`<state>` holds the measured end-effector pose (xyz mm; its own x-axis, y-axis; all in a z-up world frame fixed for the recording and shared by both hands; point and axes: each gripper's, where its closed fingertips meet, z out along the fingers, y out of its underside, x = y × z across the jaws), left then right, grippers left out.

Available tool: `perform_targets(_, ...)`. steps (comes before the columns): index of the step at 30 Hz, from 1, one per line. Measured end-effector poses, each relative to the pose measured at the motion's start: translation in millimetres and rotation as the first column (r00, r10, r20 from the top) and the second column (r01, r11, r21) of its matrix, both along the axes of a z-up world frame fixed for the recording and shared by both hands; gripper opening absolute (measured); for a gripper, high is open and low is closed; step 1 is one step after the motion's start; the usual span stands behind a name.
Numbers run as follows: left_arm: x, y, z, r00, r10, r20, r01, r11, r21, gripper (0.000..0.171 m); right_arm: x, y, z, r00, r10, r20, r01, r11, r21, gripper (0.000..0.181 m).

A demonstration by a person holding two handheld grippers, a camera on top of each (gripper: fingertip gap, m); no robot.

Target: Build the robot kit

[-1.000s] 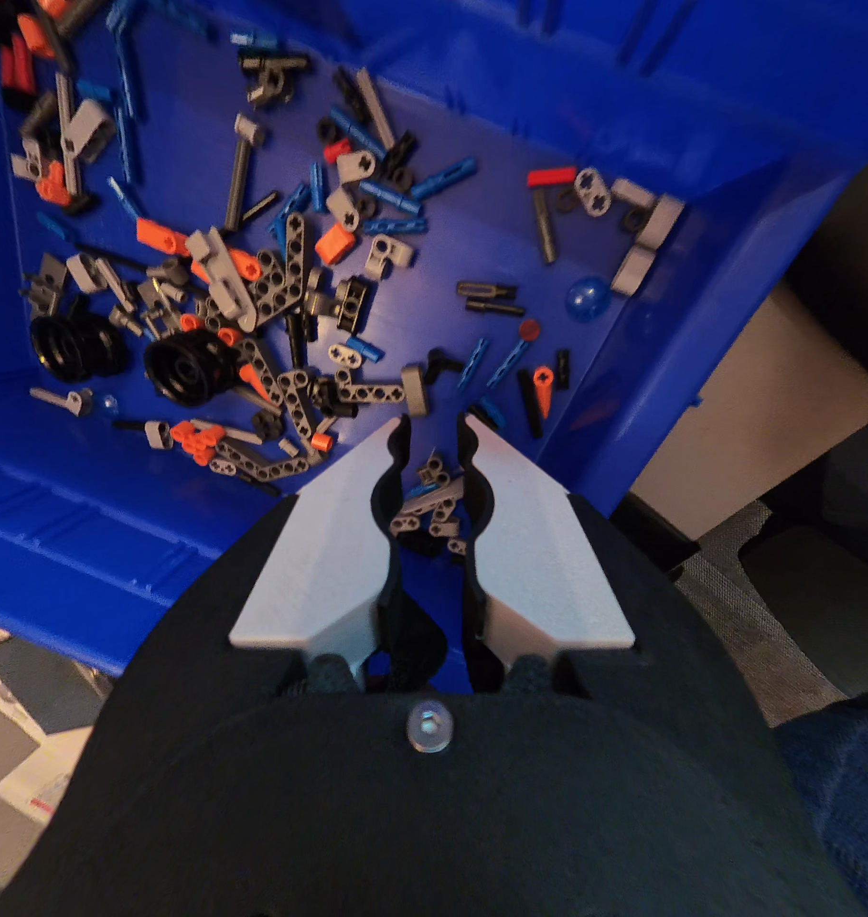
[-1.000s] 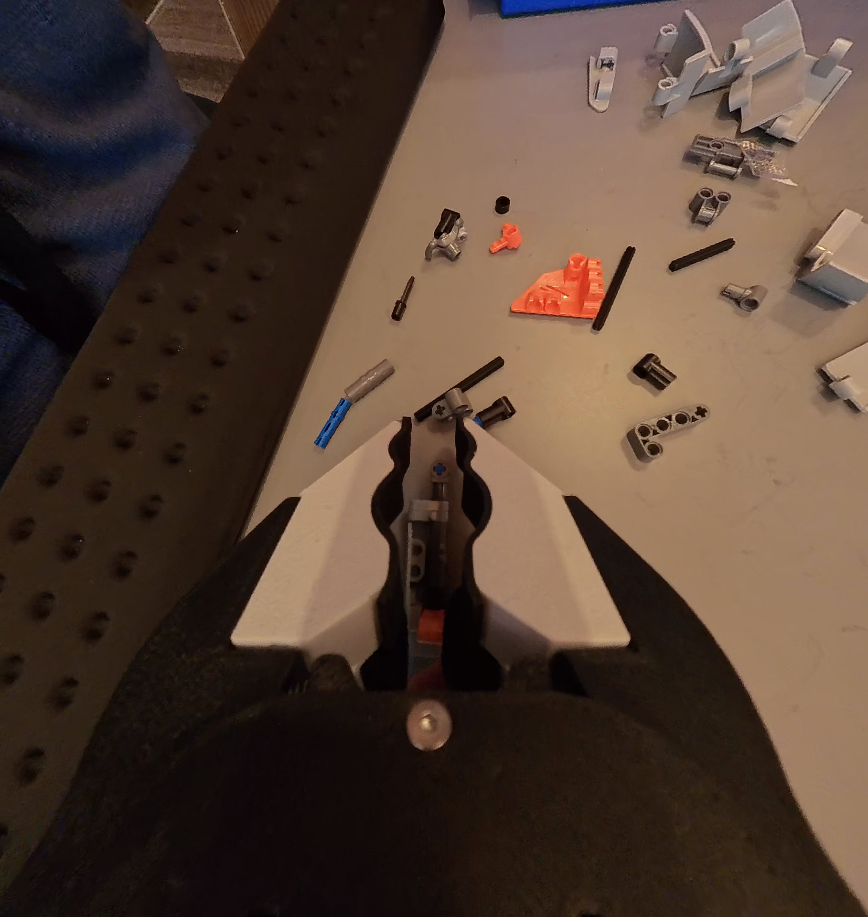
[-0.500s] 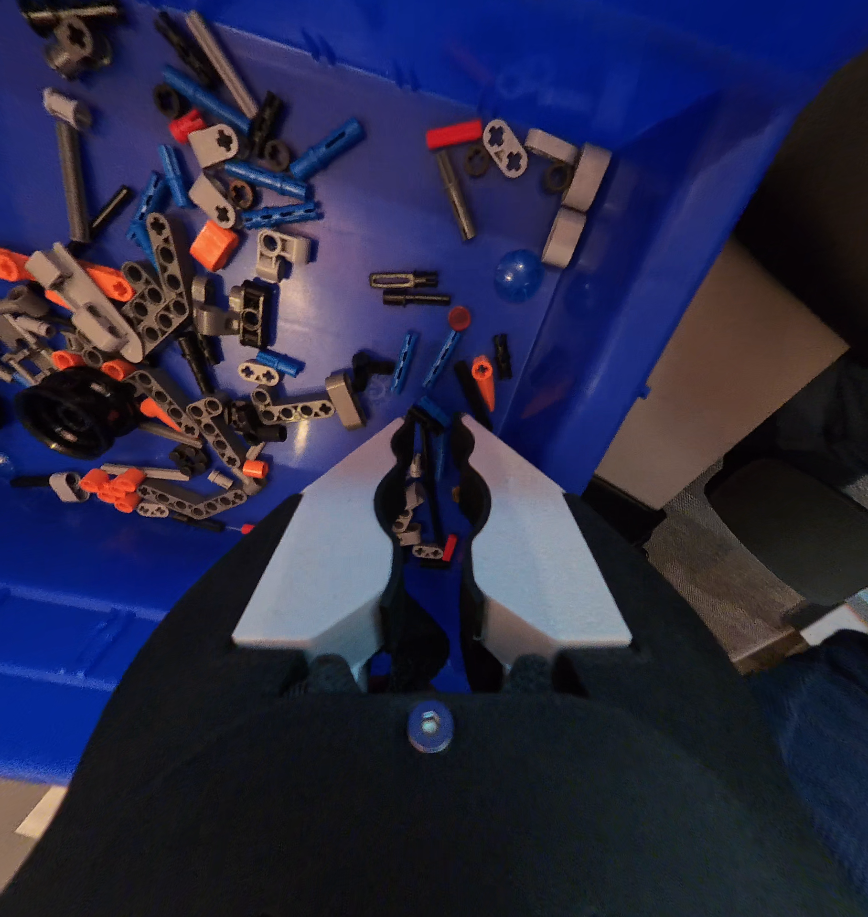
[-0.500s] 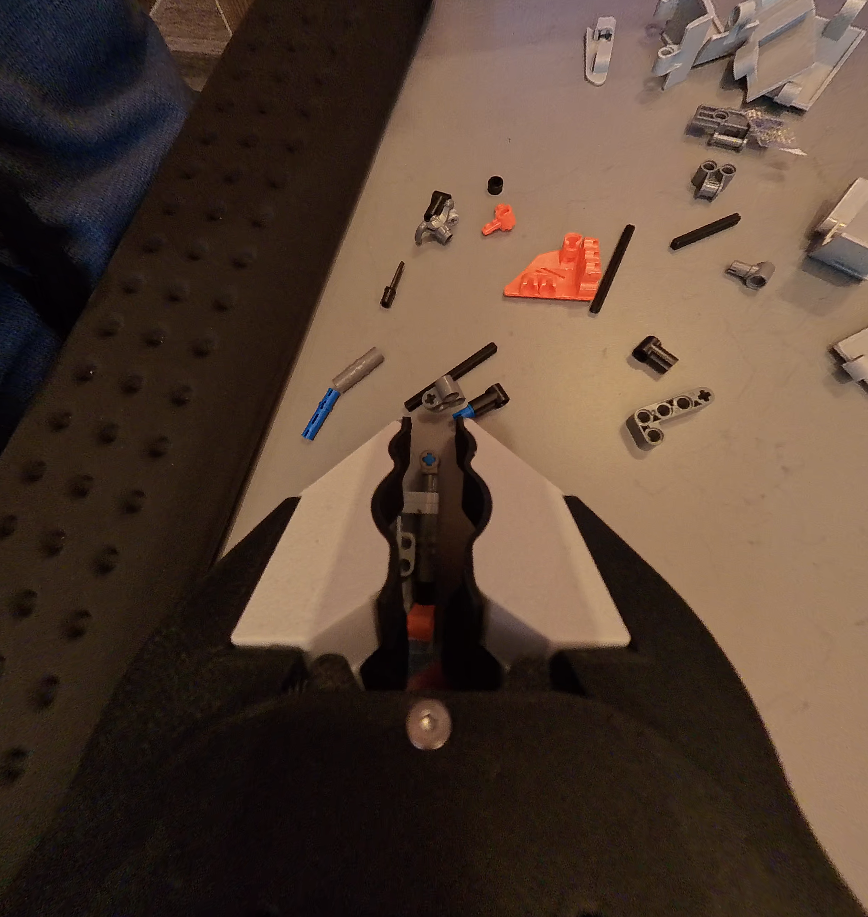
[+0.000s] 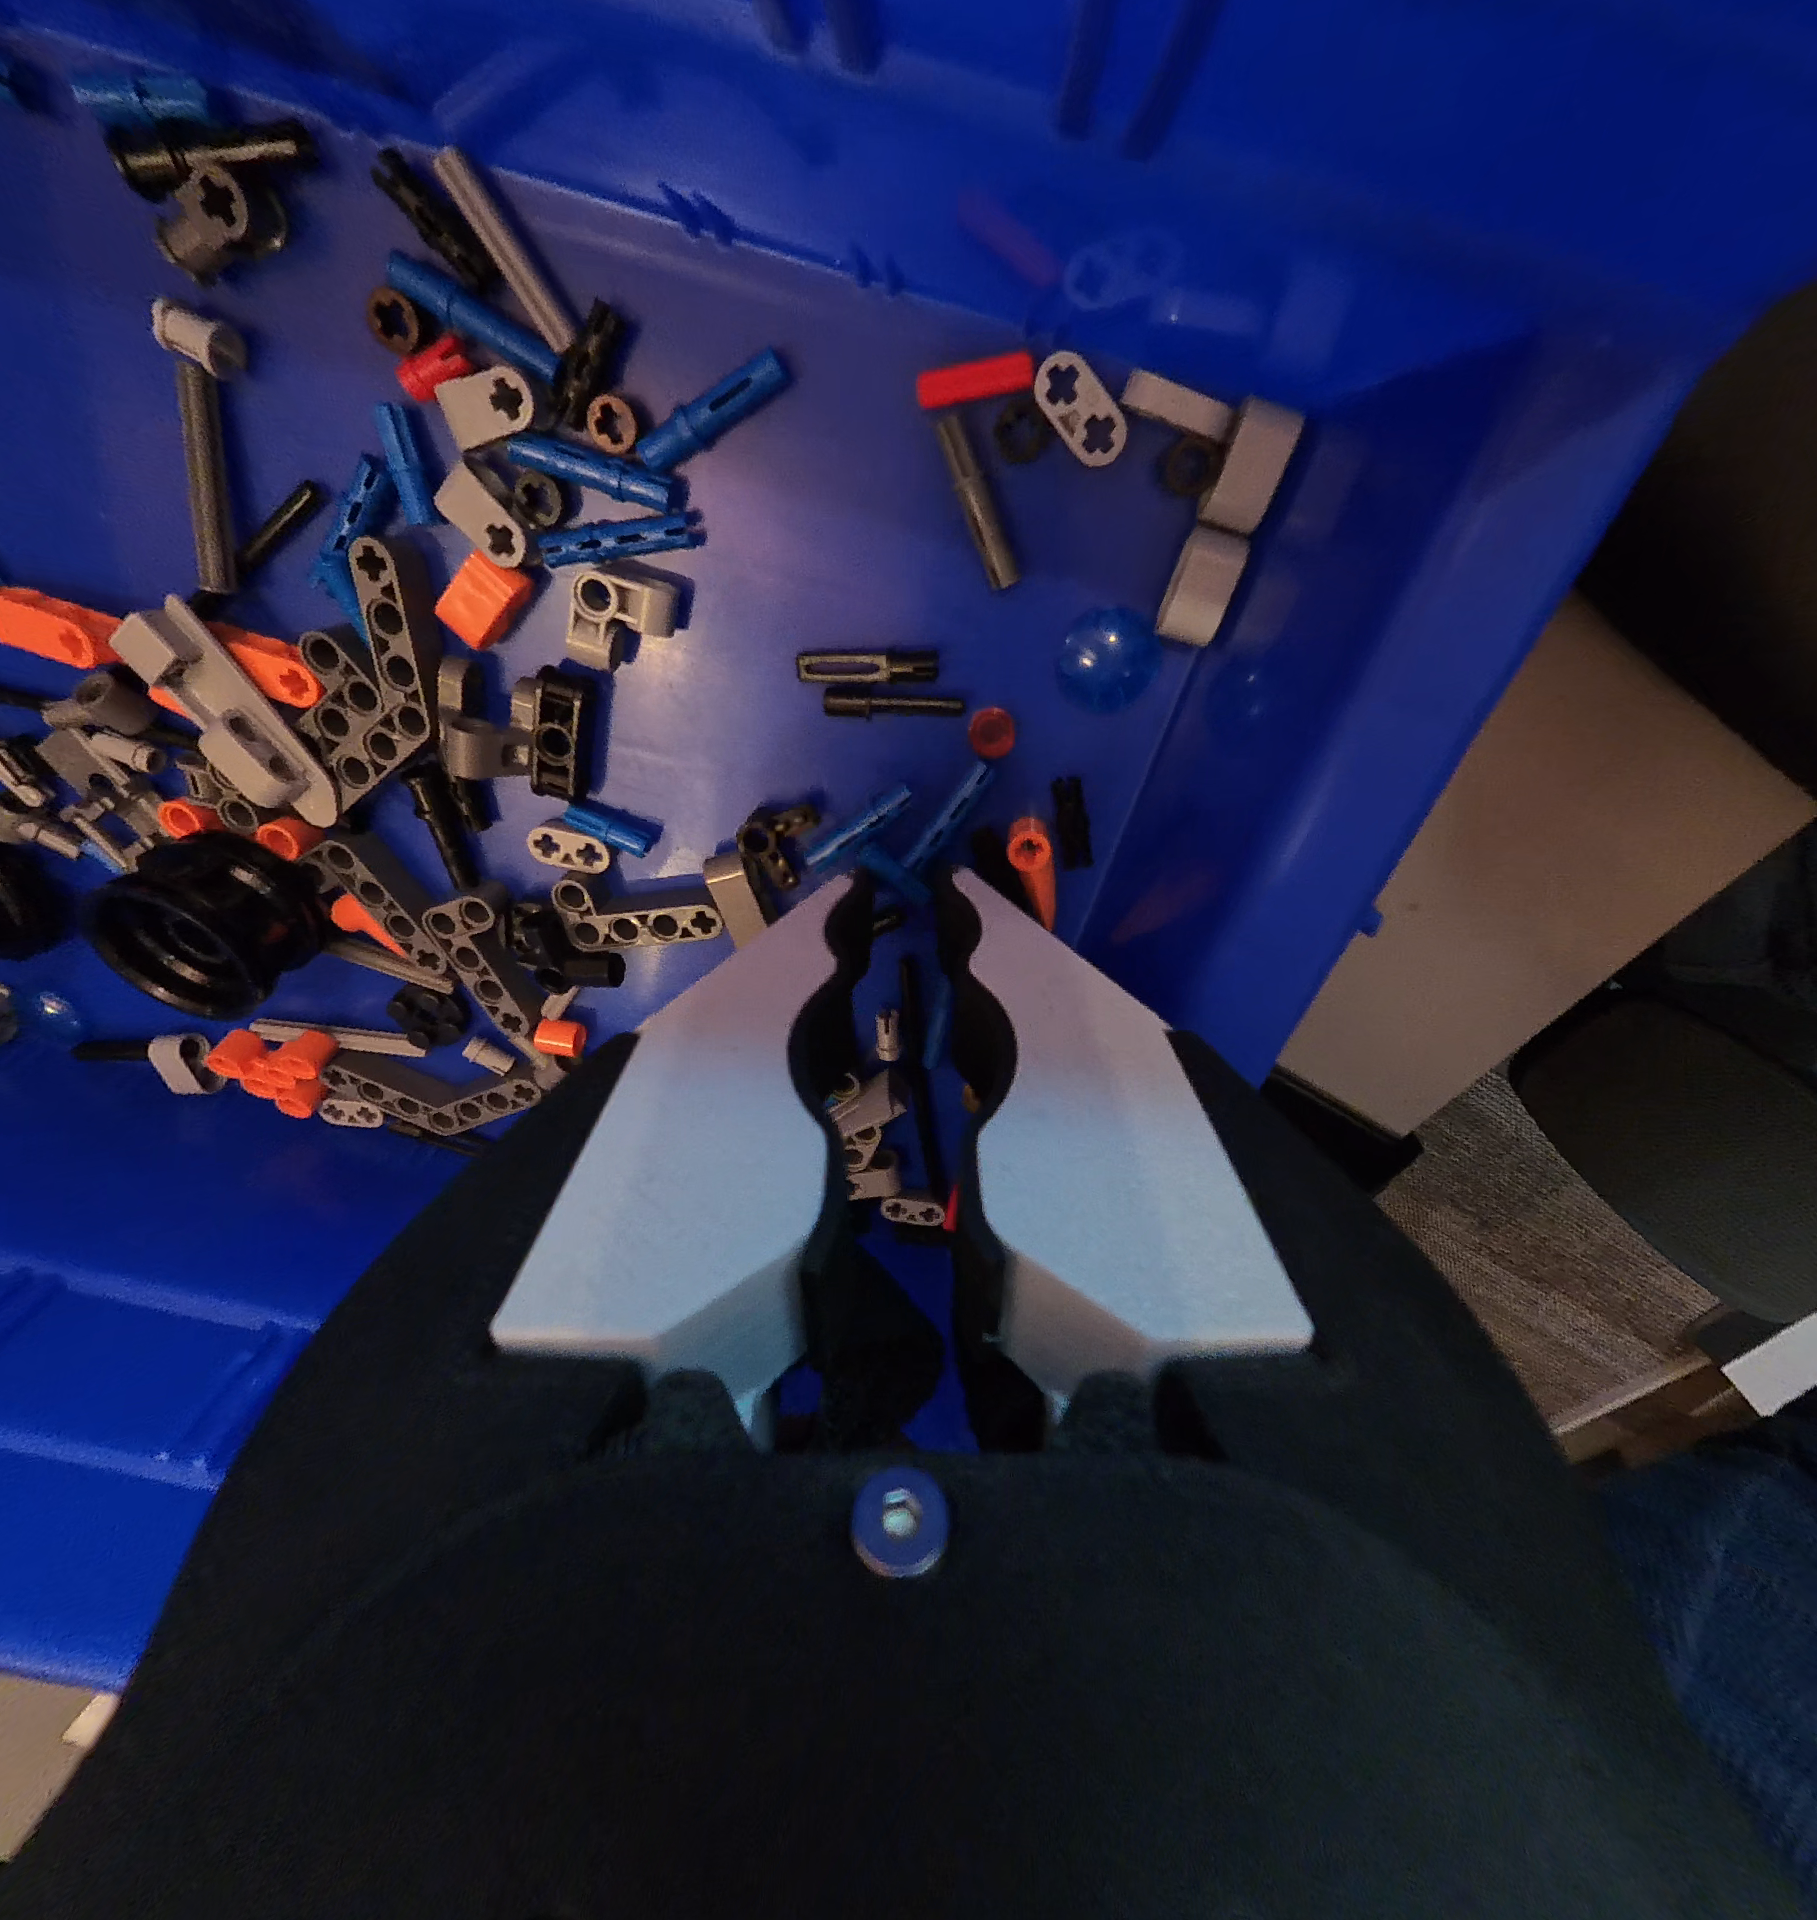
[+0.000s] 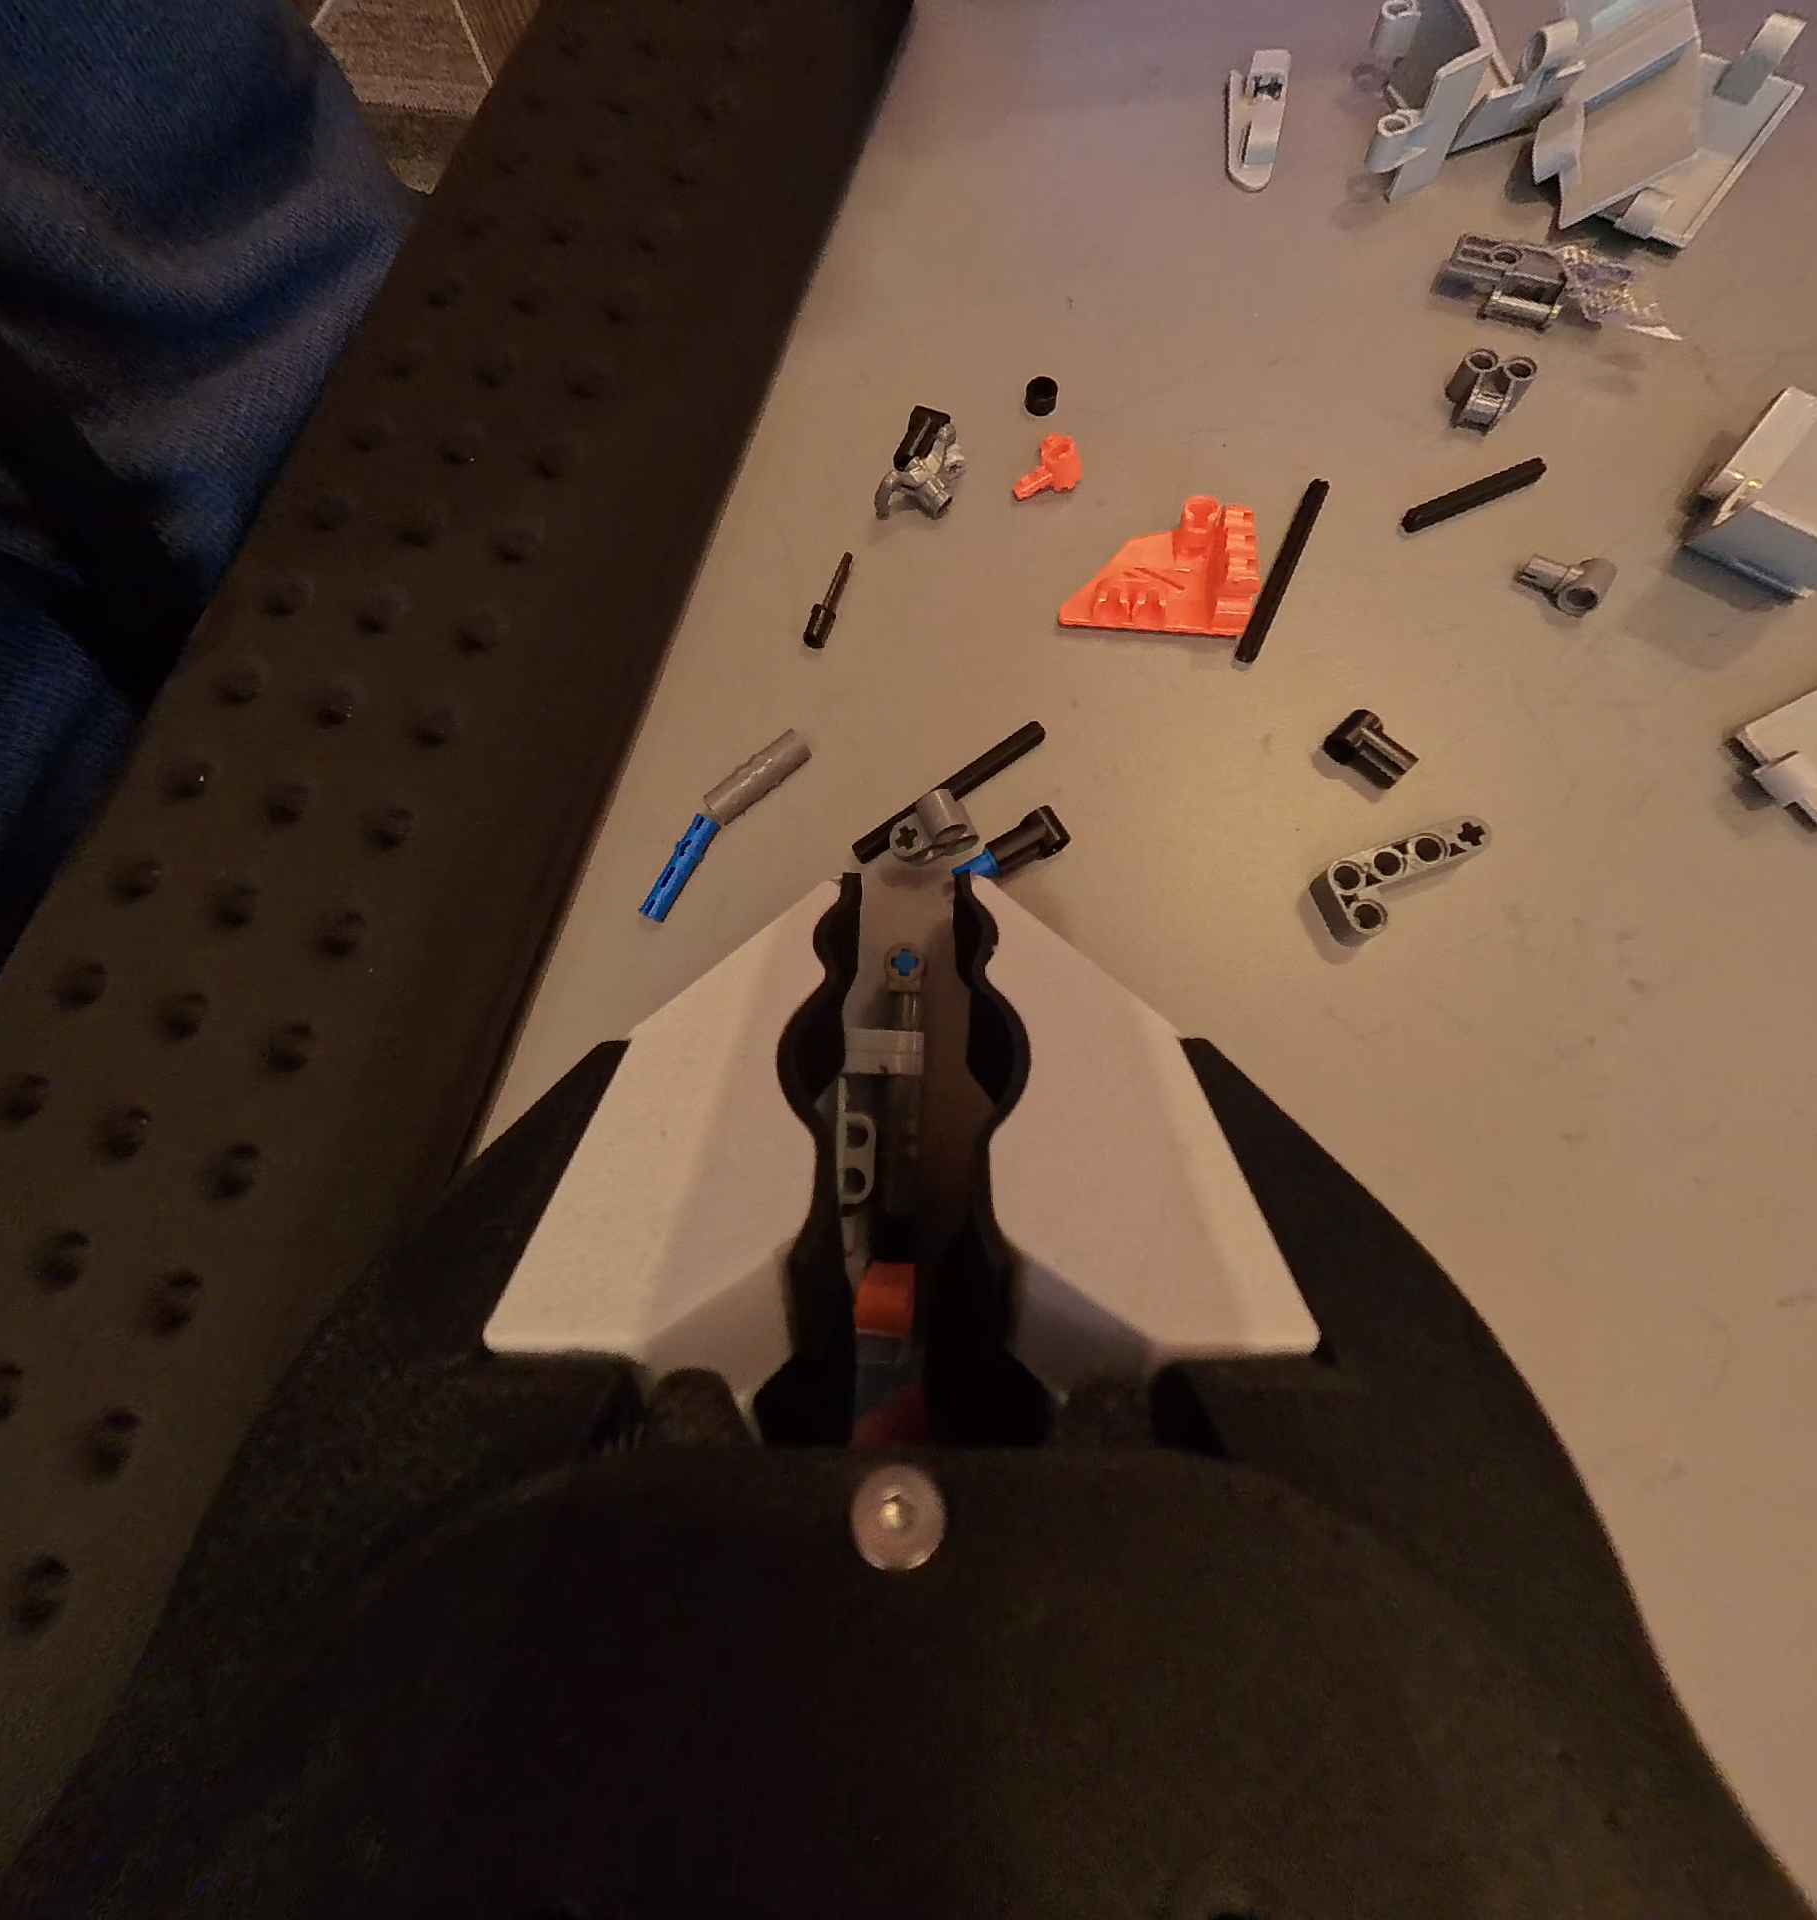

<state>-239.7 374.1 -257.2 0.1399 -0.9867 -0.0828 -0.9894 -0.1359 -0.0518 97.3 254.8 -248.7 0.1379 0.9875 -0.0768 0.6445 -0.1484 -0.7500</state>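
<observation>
My left gripper reaches into a blue bin near its right wall. Its fingertips are closed on a small blue pin that lies across them. More blue pins, an orange cone and a grey block lie just beyond the tips. My right gripper hovers over a grey table. It is shut on a grey and black assembly with a blue cross end, held deep between the fingers. A grey connector on a black axle lies just ahead of it.
The bin holds several loose grey, black, blue and orange parts and a black wheel. On the table lie an orange wedge, a grey L beam, a blue and grey pin and grey panels. A black studded strip runs along the left. My right fingertips sit around 35 cm from my left ones.
My left gripper has moved right and forward in the bin and its jaws have narrowed onto the blue pin. My right gripper has drifted slightly and kept hold of the assembly.
</observation>
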Motion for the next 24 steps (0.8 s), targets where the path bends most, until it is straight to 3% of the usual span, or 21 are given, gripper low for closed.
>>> perform_targets(9,3,2,0,1.0,-0.025,0.018,0.025,0.999,0.021,0.003,0,-1,0,1.0,0.003,0.003,-0.003,1.0,0.002,0.016)
perform_targets(12,3,5,11,0.999,-0.019,0.034,0.017,0.998,0.059,0.003,0,0,2,1.0,0.003,0.002,-0.003,1.0,0.007,0.016)
perform_targets(15,6,10,39,0.997,-0.026,0.073,0.015,0.989,0.146,0.004,-1,-1,4,1.0,0.005,-0.001,-0.005,1.0,0.015,0.015)
perform_targets(17,17,18,71,0.992,-0.052,0.118,0.019,0.965,0.263,0.004,-2,-2,5,1.0,0.009,-0.001,-0.009,1.0,0.02,0.015)
perform_targets(21,63,7,133,0.951,-0.211,0.226,0.107,0.911,0.399,0.003,-3,-3,7,1.0,0.013,0.0,-0.013,0.999,0.034,0.015)
perform_targets(24,115,-18,155,0.891,-0.355,0.284,0.214,0.878,0.428,0.003,-3,-3,9,1.0,0.014,-0.002,-0.014,0.999,0.042,0.015)
